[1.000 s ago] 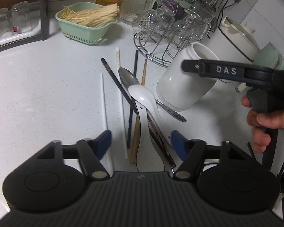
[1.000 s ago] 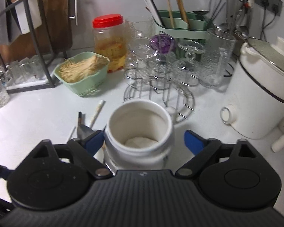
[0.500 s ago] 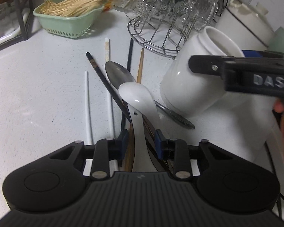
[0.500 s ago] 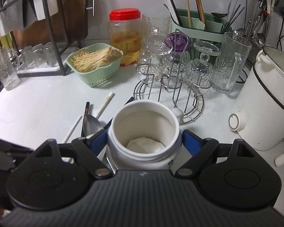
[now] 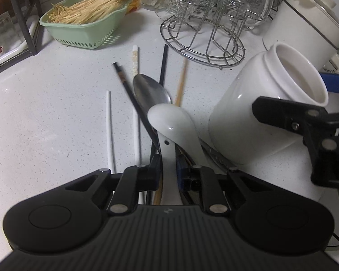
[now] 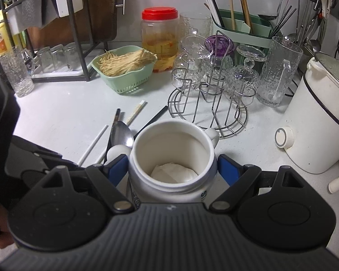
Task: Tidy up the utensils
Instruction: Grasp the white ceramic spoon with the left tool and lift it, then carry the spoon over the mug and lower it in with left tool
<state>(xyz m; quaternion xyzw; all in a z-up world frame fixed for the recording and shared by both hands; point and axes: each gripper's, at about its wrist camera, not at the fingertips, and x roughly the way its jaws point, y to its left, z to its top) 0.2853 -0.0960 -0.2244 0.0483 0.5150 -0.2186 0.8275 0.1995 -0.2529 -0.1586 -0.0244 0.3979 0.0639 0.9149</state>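
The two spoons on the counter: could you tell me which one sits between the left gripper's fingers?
The white ceramic spoon: the closing left gripper straddles its handle; the metal spoon lies beyond.

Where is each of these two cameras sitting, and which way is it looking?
Left wrist: sits on the left tongs, looking down at a white spoon between its closing jaws; the right tongs show at right.
Right wrist: sits on the right tongs, facing the counter's back wall, gripping a white jar.
Shared: jar, spoon, green basket, glass rack.
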